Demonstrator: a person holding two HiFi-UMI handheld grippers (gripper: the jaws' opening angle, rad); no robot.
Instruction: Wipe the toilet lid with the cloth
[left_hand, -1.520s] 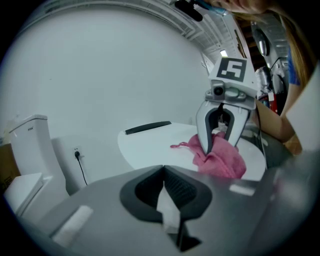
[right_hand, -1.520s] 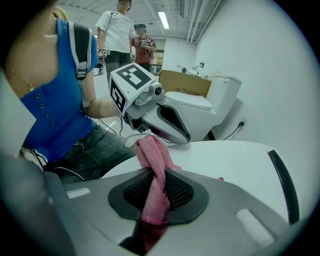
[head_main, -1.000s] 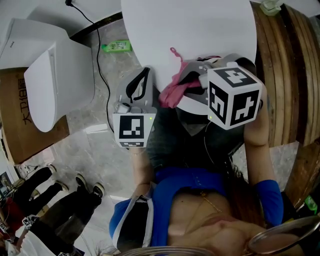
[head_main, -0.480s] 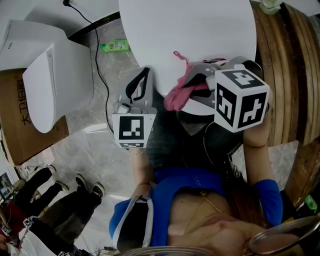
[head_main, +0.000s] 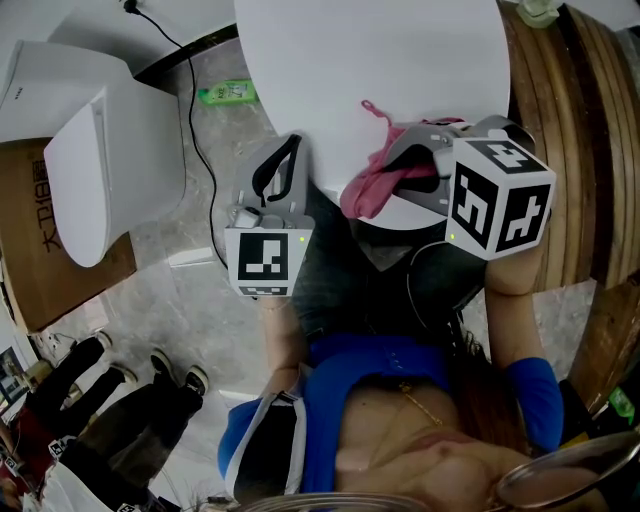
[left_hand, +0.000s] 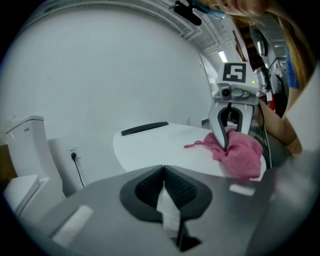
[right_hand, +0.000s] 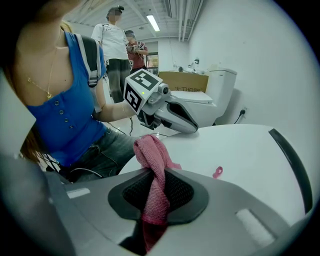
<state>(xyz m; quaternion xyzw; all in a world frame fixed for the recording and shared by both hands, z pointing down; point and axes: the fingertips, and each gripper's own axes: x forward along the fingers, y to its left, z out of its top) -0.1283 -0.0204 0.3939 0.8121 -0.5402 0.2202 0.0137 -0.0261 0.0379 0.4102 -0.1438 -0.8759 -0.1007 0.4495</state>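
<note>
A pink cloth (head_main: 370, 188) hangs at the near edge of a round white table (head_main: 370, 60), and my right gripper (head_main: 398, 175) is shut on it. In the right gripper view the cloth (right_hand: 154, 185) is twisted between the jaws and trails onto the table. My left gripper (head_main: 290, 150) is shut with nothing held, just left of the cloth at the table's edge. The white toilet (head_main: 120, 150) stands on the floor at the far left with its lid (head_main: 75, 170) down. From the left gripper view the toilet (left_hand: 22, 160) is at the left and the cloth (left_hand: 241, 152) at the right.
A green bottle (head_main: 230, 93) and a black cable (head_main: 195, 120) lie on the floor between toilet and table. A cardboard box (head_main: 25, 230) sits beside the toilet. Wooden hoops (head_main: 570, 150) stand at the right. Bystanders' legs (head_main: 110, 400) are at lower left.
My right gripper has carried the pink cloth a little to the right along the table's edge. The left gripper has stayed put.
</note>
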